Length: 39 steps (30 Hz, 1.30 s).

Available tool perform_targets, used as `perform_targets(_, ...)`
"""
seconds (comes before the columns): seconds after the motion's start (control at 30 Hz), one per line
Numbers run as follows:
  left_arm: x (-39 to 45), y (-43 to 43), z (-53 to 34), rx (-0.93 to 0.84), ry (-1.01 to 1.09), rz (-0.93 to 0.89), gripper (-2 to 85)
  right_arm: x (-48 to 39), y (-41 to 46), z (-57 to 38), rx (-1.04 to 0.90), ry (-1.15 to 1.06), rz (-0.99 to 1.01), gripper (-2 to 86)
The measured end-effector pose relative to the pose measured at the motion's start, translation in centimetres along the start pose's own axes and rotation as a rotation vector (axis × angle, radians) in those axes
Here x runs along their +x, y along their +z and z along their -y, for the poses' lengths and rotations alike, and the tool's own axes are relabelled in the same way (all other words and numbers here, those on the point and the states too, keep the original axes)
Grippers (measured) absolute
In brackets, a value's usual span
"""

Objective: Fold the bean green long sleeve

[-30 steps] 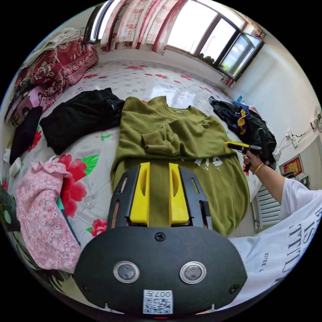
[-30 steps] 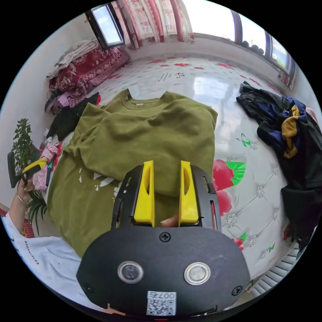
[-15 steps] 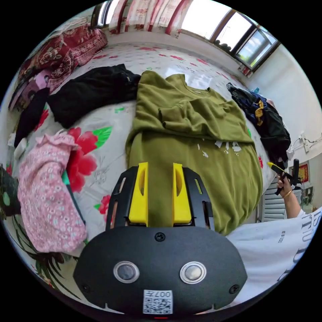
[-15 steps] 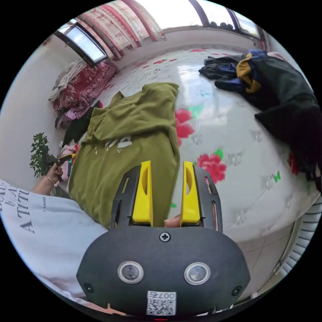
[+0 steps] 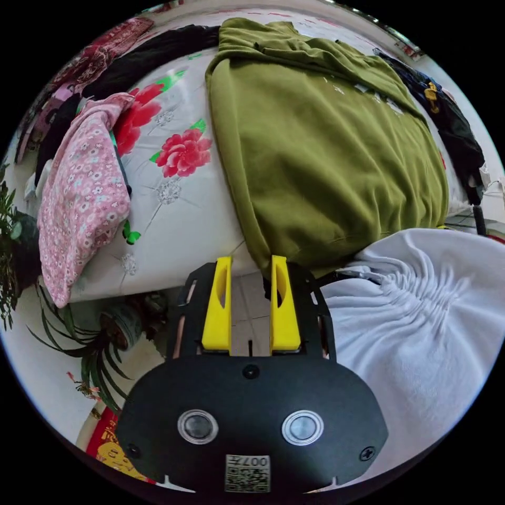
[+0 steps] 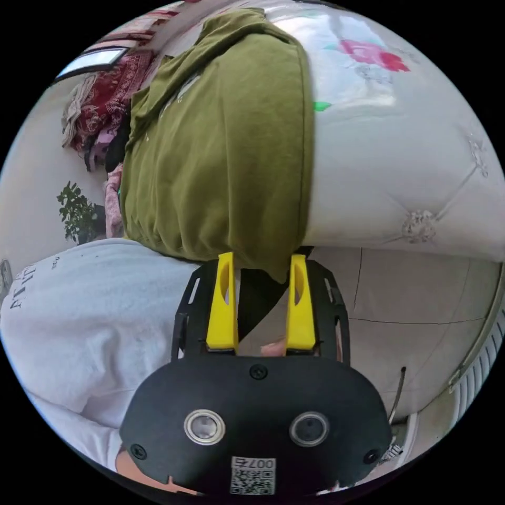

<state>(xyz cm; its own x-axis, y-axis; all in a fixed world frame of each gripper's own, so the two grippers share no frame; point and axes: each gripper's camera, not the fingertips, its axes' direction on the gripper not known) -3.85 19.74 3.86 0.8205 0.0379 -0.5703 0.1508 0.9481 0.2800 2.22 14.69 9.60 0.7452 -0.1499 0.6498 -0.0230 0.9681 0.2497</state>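
The bean green long sleeve [image 5: 326, 152] lies flat on the flowered bed, sleeves folded across its chest, its hem hanging over the bed's near edge. My left gripper [image 5: 251, 263] is open just below the hem's left corner, its yellow jaws apart with floor between them. In the right gripper view the green long sleeve [image 6: 215, 152] drapes over the mattress edge, and my right gripper [image 6: 261, 260] is open under the hem's right corner, the cloth tip dipping between the jaws without being pressed.
A pink flowered garment [image 5: 79, 184] lies left of the shirt, dark clothes [image 5: 452, 126] at the right. The person's white T-shirt [image 5: 426, 315] is close beside both grippers. A potted plant [image 5: 100, 336] stands under the bed edge. Tiled floor [image 6: 410, 310] lies below the mattress [image 6: 400, 173].
Both grippers have dropped from above the shirt's body down to its hem at the bed's near edge. The shirt itself lies as before.
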Motion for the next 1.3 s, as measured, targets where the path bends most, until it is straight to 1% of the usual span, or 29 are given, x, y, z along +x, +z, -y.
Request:
perform_targets(0.03, -0.4, 0.0, 0.2, -0.023, 0.038, 0.021, 6.4, -0.4, -0.8, 0.2, -0.021, -0.056, 0.013, 6.5)
perform_targets(0.07, -1.0, -0.5, 0.1, 0.006, 0.098, -0.013, 3.2, -0.5, -1.3, 0.2, -0.020, -0.081, 0.035, 5.7)
perform_targets(0.1, -1.5, -0.8, 0.1, 0.030, 0.112, -0.052, 1.7, -0.5, -2.8, 0.1, -0.005, -0.120, 0.084, 4.5)
perform_targets(0.17, -5.2, -1.7, 1.1, 0.005, 0.115, -0.218, -0.2, -0.4, -5.2, 0.0, 0.018, -0.163, 0.139, 3.3)
perform_targets(0.2, -6.5, -2.4, 1.3, 0.031, 0.105, -0.277, -0.4, -0.1, -7.4, -0.3, 0.073, -0.187, 0.162, 2.8)
perform_targets(0.27, -12.9, -5.8, 2.1, 0.178, 0.025, -0.592, -0.8, 0.6, -10.7, -0.6, 0.170, -0.200, 0.220, 2.4)
perform_targets(0.3, -14.5, -6.4, 2.4, 0.219, 0.001, -0.675, -0.8, 1.4, -12.8, -0.6, 0.242, -0.196, 0.284, 2.1)
perform_targets(0.33, -17.6, -7.6, 3.0, 0.314, -0.036, -0.805, -0.9, 2.3, -14.6, -0.6, 0.327, -0.191, 0.351, 1.8)
perform_targets(0.37, -20.5, -8.4, 3.6, 0.401, -0.079, -0.896, -0.9, 2.8, -15.5, -0.6, 0.372, -0.187, 0.390, 1.6)
perform_targets(0.4, -22.1, -8.6, 4.0, 0.438, -0.113, -0.933, -0.9, 4.0, -17.0, -0.4, 0.452, -0.176, 0.477, 1.3)
perform_targets(0.43, -24.9, -8.7, 4.8, 0.494, -0.183, -1.013, -0.9, 5.1, -18.0, -0.1, 0.504, -0.145, 0.558, 1.0)
perform_targets(0.47, -26.8, -8.8, 5.7, 0.528, -0.219, -1.085, -0.9, 5.5, -18.3, 0.1, 0.518, -0.134, 0.588, 0.9)
perform_targets(0.53, -27.9, -9.4, 6.7, 0.549, -0.202, -1.135, -0.9, 6.0, -19.1, 0.8, 0.522, -0.116, 0.634, 0.6)
perform_targets(0.63, -28.2, -10.6, 7.5, 0.532, -0.171, -1.096, -0.9, 5.9, -20.4, 1.7, 0.486, -0.119, 0.636, 0.4)
perform_targets(0.7, -29.2, -11.0, 8.5, 0.530, -0.172, -1.116, -0.9, 5.9, -22.0, 3.0, 0.463, -0.129, 0.648, 0.4)
perform_targets(0.8, -31.0, -12.6, 13.2, 0.504, -0.154, -1.106, -0.8, 5.6, -26.3, 7.8, 0.417, -0.151, 0.656, 0.6)
perform_targets(0.87, -32.6, -15.4, 19.3, 0.545, -0.129, -1.126, -0.5, 5.2, -29.8, 11.7, 0.445, -0.166, 0.662, 1.0)
perform_targets(0.9, -33.0, -16.2, 21.0, 0.568, -0.133, -1.128, -0.3, 4.8, -32.0, 14.4, 0.497, -0.175, 0.645, 1.7)
perform_targets(0.93, -33.8, -17.3, 24.5, 0.616, -0.177, -1.127, 0.1, 4.7, -33.8, 17.4, 0.555, -0.135, 0.613, 2.6)
perform_targets(0.97, -34.5, -17.5, 27.9, 0.649, -0.270, -1.113, 1.4, 4.7, -34.3, 18.8, 0.583, -0.106, 0.593, 3.3)
perform_targets(1.0, -34.8, -17.3, 29.6, 0.656, -0.318, -1.093, 2.0, 4.9, -35.0, 21.3, 0.648, -0.042, 0.533, 4.8)
perform_targets(1.03, -35.1, -16.4, 32.5, 0.648, -0.431, -1.026, 5.7, 5.3, -34.9, 23.4, 0.697, 0.032, 0.442, 6.3)
perform_targets(1.07, -35.1, -15.1, 34.8, 0.627, -0.495, -0.953, 8.0, 5.4, -34.6, 24.2, 0.704, 0.064, 0.398, 6.9)
perform_targets(1.13, -34.7, -13.1, 36.8, 0.558, -0.552, -0.830, 9.0, 6.2, -31.6, 25.8, 0.667, 0.150, 0.315, 8.9)
perform_targets(1.2, -33.8, -11.2, 36.8, 0.547, -0.525, -0.763, 9.5, 7.1, -28.6, 24.8, 0.659, 0.173, 0.323, 9.9)
perform_targets(1.3, -32.1, -8.4, 33.6, 0.518, -0.456, -0.665, 10.4, 9.0, -24.1, 19.1, 0.711, 0.258, 0.338, 10.8)
